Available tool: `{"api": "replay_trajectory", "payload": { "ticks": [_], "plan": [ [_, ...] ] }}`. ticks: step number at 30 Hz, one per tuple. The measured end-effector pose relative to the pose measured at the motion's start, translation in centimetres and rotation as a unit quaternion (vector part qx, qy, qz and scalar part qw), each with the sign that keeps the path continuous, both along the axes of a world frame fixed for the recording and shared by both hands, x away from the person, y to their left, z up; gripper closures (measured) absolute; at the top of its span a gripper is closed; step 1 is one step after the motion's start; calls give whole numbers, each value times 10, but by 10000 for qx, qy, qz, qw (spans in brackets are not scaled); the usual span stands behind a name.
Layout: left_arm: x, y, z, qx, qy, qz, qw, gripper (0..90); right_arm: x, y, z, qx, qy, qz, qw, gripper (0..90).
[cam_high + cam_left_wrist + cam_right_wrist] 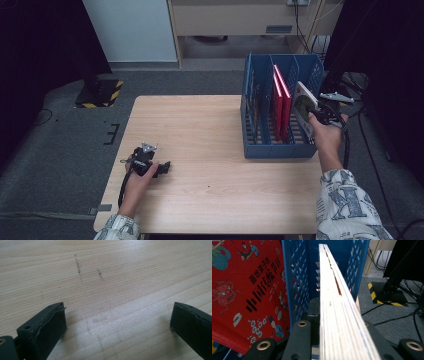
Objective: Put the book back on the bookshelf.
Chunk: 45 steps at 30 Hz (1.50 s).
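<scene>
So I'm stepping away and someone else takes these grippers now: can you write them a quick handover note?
Right gripper: shut on a book, gripped by its page edge, held at the right end compartment of the blue rack.
Left gripper: jaws open, nothing between them, resting low on the table.
Done: a red book already stands in a middle compartment.
Left: lower the held book into its slot, release, withdraw.
</scene>
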<state>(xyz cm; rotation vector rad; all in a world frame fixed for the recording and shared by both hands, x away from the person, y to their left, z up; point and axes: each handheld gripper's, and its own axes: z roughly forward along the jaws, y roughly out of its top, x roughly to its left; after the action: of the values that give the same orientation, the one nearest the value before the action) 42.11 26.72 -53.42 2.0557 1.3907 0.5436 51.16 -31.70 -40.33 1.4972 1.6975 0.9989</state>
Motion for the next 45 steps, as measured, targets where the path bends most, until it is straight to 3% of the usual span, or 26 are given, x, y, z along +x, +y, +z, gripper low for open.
{"api": "replay_trajectory", "payload": {
  "ticks": [24,36,45],
  "plan": [
    [0,0,0,-7,8,10,10000,0,13,15,-23,-118,156,-10,9998,756],
    [0,0,0,-6,14,5,10000,0,12,13,-38,-52,322,-40,9995,756],
    [0,-1,1,16,35,-26,10000,0,9,14,-42,-197,511,-41,9985,752]
  ]
}}
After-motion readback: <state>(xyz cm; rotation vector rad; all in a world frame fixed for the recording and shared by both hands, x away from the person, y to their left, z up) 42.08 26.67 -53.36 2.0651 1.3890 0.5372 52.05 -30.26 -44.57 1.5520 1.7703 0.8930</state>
